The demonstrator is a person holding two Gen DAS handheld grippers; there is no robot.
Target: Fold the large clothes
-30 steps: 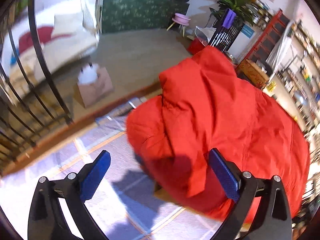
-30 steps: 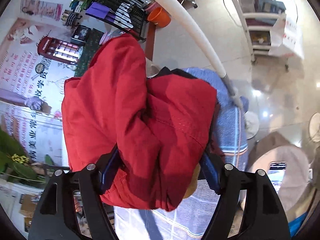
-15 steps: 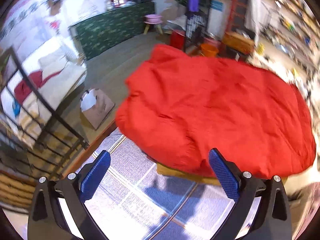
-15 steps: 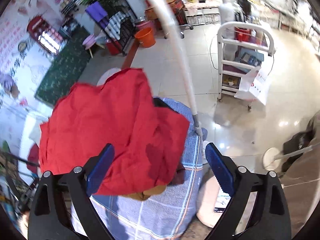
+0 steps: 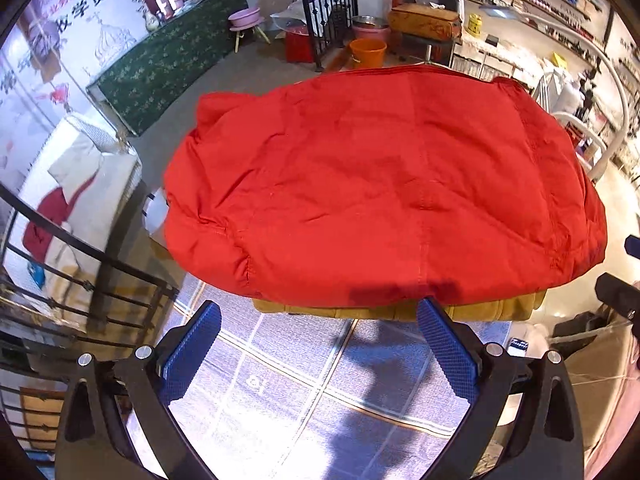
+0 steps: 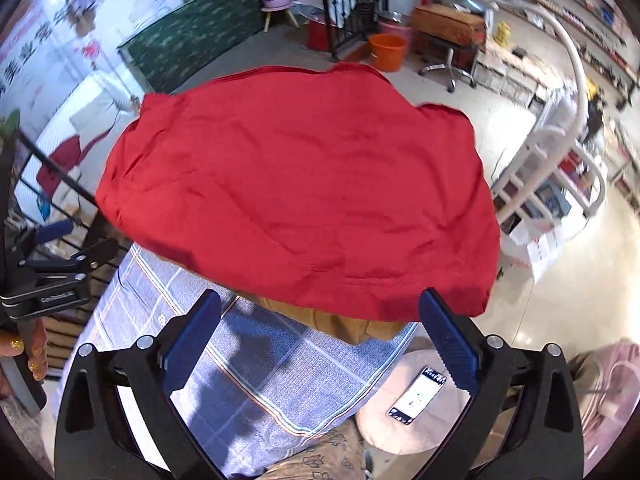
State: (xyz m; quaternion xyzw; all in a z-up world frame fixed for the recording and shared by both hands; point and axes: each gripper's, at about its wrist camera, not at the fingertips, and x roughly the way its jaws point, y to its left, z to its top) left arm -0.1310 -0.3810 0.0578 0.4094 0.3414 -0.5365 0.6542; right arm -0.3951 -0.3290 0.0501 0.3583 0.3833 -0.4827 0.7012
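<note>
A large red jacket (image 5: 380, 192) lies folded flat on a blue checked cloth (image 5: 312, 392) that covers the table. It also shows in the right wrist view (image 6: 296, 200). A mustard-brown layer (image 5: 400, 312) sticks out under its near edge. My left gripper (image 5: 320, 344) is open and empty, just short of the jacket's near edge. My right gripper (image 6: 320, 340) is open and empty, also just short of that edge. The left gripper shows at the left edge of the right wrist view (image 6: 52, 276).
The blue checked cloth (image 6: 256, 380) ends at the table's right side, above a round pink stool with a phone (image 6: 416, 396). A black railing (image 5: 80, 256) stands left. An orange bucket (image 5: 368, 52) and a white rack (image 6: 560, 152) stand beyond.
Both grippers have let go of the red jacket and pulled back toward me. The jacket, bunched and lifted before, now lies spread flat on the table.
</note>
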